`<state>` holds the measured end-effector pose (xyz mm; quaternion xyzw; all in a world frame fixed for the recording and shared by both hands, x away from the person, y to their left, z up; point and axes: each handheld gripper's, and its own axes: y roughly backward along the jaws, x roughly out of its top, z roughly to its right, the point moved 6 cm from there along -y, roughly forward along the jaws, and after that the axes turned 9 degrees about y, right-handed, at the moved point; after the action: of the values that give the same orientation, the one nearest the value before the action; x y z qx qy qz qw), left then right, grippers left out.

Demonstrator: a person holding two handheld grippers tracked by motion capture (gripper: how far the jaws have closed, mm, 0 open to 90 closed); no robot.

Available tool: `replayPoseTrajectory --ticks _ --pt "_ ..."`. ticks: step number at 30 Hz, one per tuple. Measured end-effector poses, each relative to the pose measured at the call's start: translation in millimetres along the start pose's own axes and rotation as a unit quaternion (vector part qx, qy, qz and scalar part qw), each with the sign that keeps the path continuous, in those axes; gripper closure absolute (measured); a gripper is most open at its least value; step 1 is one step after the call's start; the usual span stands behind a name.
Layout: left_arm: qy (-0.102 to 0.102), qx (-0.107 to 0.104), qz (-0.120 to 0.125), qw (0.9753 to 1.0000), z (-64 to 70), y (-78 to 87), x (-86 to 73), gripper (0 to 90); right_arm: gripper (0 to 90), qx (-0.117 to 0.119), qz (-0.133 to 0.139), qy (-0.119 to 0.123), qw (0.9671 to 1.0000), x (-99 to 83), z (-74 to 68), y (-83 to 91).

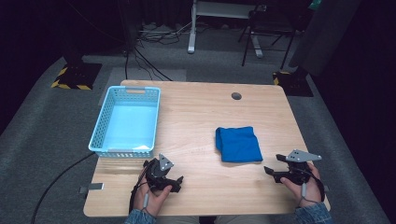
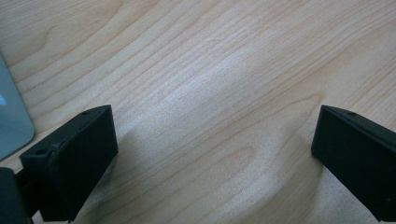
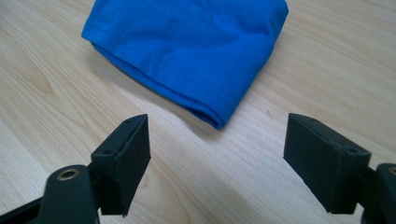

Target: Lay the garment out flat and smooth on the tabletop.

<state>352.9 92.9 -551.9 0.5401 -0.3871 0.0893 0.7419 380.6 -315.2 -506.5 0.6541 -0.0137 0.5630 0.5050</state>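
A: Where is the cloth (image 1: 238,144)?
B: Folded on the desk (image 1: 196,116), right of centre in the high view.
A: And the right hand-held gripper (image 3: 217,156)?
B: Released, jaws wide, close before the cloth's corner. The left hand-held gripper (image 2: 215,154) is released too, at lower left, near the basket (image 1: 125,122).

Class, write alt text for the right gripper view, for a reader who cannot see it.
A folded blue cloth lies on a light wooden table, its near corner pointing toward the right gripper. The gripper's two black jaws stand wide apart with nothing between them, just short of the cloth and not touching it.
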Motion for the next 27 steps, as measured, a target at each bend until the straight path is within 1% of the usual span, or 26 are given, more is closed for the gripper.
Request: replayPoseTrajectory --ticks 2,4,5,6,9,19,27 --pt "0.000 0.000 0.000 1.0000 0.0 -0.1 0.1 0.3 22.7 -0.001 0.004 0.009 1.0000 5.3 0.5 0.8" --pt "0.000 0.000 0.000 1.0000 0.0 -0.1 0.1 0.3 23.3 -0.007 0.014 0.015 0.9998 14.0 0.8 2.9" --pt "0.000 0.000 0.000 1.0000 0.0 -0.1 0.1 0.3 23.3 -0.007 0.014 0.015 0.9998 14.0 0.8 2.9" --pt "0.000 0.000 0.000 1.0000 0.0 -0.1 0.0 0.3 23.8 -0.006 0.019 0.018 0.9996 18.9 0.1 2.9" --pt "0.000 0.000 0.000 1.0000 0.1 -0.1 0.0 0.3 24.3 -0.003 0.021 0.023 0.9995 23.2 -0.8 1.8" --pt "0.000 0.000 0.000 1.0000 0.1 0.0 -0.1 0.4 24.3 0.004 0.030 0.035 0.9989 44.5 -1.4 -7.5" --pt "0.000 0.000 0.000 1.0000 0.1 0.0 -0.1 0.3 24.9 0.004 0.030 0.036 0.9989 55.3 -0.2 -12.4"
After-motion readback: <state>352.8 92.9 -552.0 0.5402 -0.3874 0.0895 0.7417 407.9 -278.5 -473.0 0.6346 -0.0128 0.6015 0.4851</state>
